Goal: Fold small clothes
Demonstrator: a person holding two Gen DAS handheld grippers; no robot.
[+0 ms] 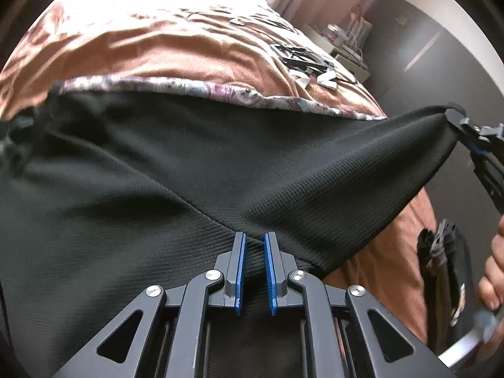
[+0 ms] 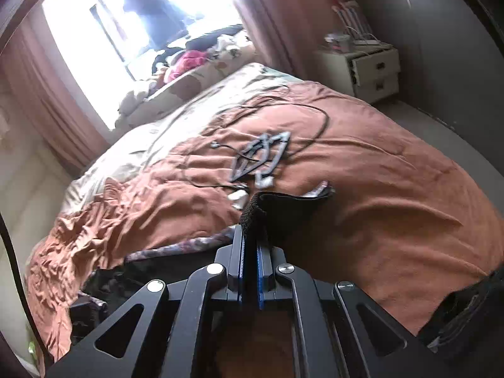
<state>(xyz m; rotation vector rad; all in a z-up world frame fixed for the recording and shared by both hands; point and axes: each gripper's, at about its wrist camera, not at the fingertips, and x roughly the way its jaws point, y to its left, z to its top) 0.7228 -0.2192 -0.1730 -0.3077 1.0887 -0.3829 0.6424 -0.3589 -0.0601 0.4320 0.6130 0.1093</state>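
A black ribbed garment (image 1: 157,170) lies spread over the bed and fills most of the left wrist view. My left gripper (image 1: 253,237) sits low over its near part, the blue pads (image 1: 241,252) close together with a ridge of the black fabric pinched between them. My right gripper (image 1: 452,116) holds the garment's right corner lifted off the bed, so the cloth stretches up toward it. In the right wrist view the right gripper (image 2: 250,231) is shut on that corner of the black garment (image 2: 277,208), which bulges out above the fingertips.
A floral patterned cloth (image 1: 220,89) lies just beyond the black garment on the orange blanket (image 2: 393,189). Black frames and cables (image 2: 261,157) lie mid-bed. A white nightstand (image 2: 368,69) stands at the far right, and clothes are piled by the window (image 2: 195,56). A person's hand (image 1: 494,271) is at the right edge.
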